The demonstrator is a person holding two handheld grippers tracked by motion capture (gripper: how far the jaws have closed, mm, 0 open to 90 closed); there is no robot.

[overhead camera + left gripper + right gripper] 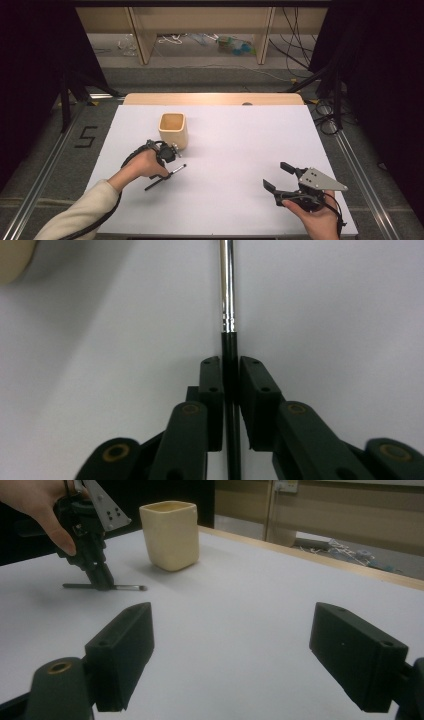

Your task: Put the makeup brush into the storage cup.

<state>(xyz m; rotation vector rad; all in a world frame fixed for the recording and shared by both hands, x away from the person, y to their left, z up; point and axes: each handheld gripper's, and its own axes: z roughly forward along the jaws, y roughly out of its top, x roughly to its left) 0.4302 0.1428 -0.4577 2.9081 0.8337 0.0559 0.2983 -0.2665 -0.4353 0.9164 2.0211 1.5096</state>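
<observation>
A thin brush (175, 171) with a black handle and a silver ferrule (228, 285) lies on the white table sheet (235, 145). My left gripper (165, 175) points down at it, shut on the black handle (230, 370) about midway along. In the right gripper view the brush (127, 587) sits level at the table surface under the left gripper (102, 582). A cream square cup (173, 130) stands upright just beyond it. My right gripper (277, 176) hovers near the front right, open, with nothing between its jaws (235, 625).
The cup (170, 535) is the only other object on the sheet. A wooden table edge (212, 98) runs along the far side. Cables and clutter lie on the floor beyond it.
</observation>
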